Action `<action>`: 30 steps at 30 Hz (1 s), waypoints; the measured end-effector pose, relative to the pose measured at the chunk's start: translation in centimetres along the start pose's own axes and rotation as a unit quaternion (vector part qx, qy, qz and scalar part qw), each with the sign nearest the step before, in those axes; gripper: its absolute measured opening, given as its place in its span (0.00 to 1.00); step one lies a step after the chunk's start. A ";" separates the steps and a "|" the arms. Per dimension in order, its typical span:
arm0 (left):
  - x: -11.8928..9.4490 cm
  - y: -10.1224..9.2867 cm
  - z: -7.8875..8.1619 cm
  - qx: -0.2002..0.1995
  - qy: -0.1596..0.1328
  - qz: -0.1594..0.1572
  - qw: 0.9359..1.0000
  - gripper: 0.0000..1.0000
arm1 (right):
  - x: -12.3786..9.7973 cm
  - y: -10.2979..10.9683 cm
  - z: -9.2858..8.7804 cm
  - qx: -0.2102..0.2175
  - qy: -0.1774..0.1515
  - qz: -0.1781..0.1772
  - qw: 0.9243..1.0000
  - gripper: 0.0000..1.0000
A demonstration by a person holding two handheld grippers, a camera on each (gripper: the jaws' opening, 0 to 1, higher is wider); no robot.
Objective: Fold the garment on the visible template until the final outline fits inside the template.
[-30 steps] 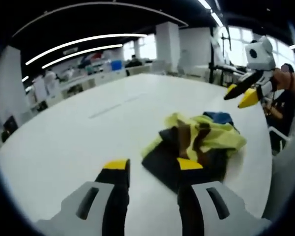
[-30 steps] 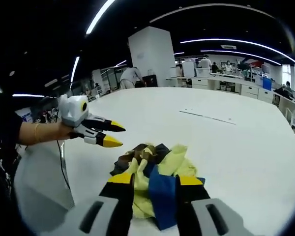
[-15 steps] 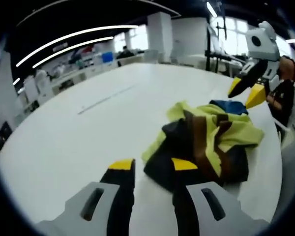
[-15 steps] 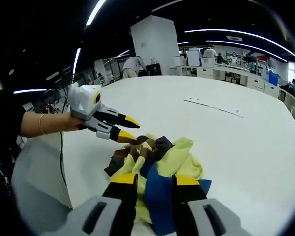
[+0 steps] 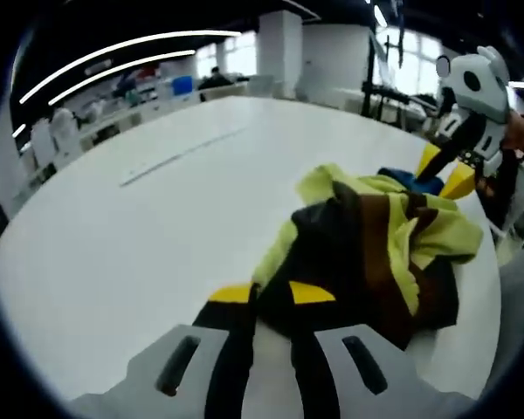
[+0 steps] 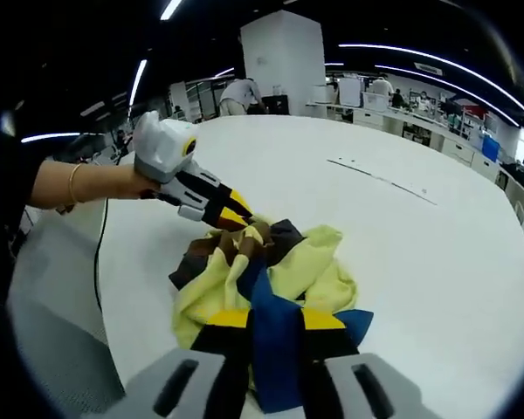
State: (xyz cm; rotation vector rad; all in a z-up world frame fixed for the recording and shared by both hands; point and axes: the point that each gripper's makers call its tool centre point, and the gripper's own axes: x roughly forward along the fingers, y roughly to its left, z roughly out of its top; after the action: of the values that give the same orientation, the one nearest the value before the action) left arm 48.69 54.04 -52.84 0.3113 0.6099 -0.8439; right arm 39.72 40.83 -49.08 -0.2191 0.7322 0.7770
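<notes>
A crumpled garment (image 6: 271,279) of yellow, brown, black and blue lies on the white surface (image 6: 419,253). The right hand-held gripper (image 6: 274,319) has a blue fold between its jaws. The left hand-held gripper (image 6: 237,212), held by a hand (image 6: 113,182), touches the garment's far brown edge.

We see soft, matt cloth in the garment (image 5: 375,244) (image 6: 271,279) and a smooth, faintly glossy white table (image 5: 140,209) (image 6: 437,244).

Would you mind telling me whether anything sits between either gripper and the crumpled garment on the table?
Nothing visible does. The left gripper has its yellow tips right at the dark edge of the garment, and blue cloth of it lies between the jaws of the right gripper. The white table around the heap looks bare.
</notes>
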 end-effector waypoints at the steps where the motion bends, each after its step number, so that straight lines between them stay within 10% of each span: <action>1: 0.0 0.0 0.0 0.004 0.002 0.000 1.000 0.10 | 0.0 0.0 -0.2 -0.002 0.004 -0.002 1.000 0.14; 16: -1.0 0.0 -0.7 0.033 0.039 0.023 0.998 0.01 | -0.3 -0.6 -0.7 -0.029 0.011 -0.030 0.999 0.00; 30: -6.2 1.2 0.5 -0.002 -0.022 0.065 0.998 0.00 | -3.5 -4.0 2.0 0.043 -0.065 -0.073 0.994 0.00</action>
State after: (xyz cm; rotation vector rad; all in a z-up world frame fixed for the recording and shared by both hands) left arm 46.65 58.27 -48.58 0.3238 0.5444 -0.7215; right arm 41.91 36.90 -45.56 -0.1415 0.6181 0.6131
